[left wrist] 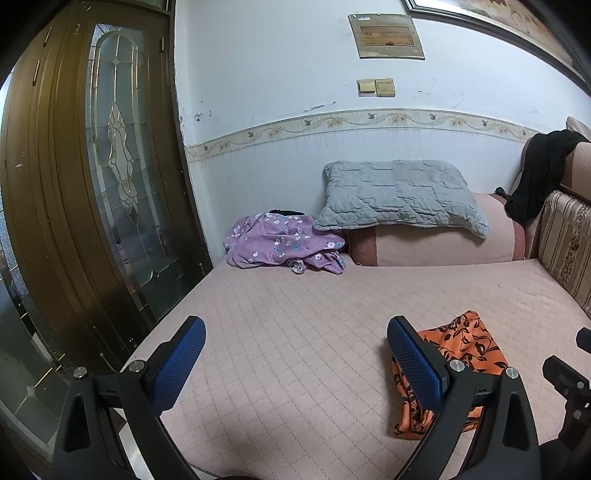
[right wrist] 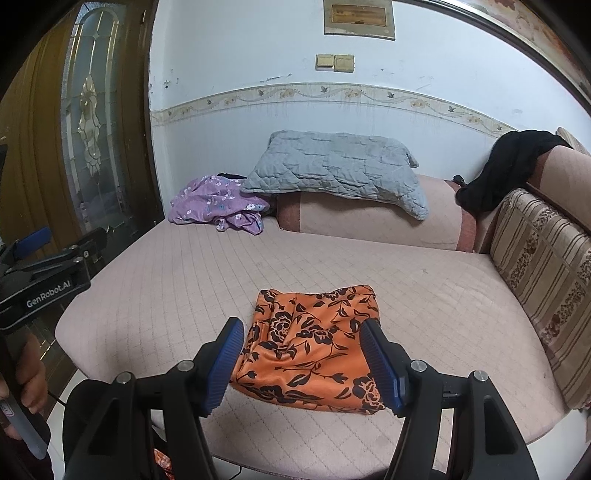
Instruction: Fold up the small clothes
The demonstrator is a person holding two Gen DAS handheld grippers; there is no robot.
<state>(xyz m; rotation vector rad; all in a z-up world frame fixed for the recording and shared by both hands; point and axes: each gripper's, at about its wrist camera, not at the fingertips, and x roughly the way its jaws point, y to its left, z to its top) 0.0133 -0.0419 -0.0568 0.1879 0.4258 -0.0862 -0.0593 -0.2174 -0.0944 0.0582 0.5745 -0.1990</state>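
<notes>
Left gripper spread wide, empty — its finger hides part of the orange floral garment. Right gripper spread too, tilted down over the cloth, not touching.

A home bedroom is shown: a quilted bed, a pillow, a glazed wooden door, and a framed picture.

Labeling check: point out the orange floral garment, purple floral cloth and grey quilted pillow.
orange floral garment (right wrist: pixel 306 350): right wrist view, middle of the fabric.
purple floral cloth (left wrist: pixel 280 242): left wrist view, centre of the heap.
grey quilted pillow (right wrist: pixel 332 170): right wrist view, middle of its top.
</notes>
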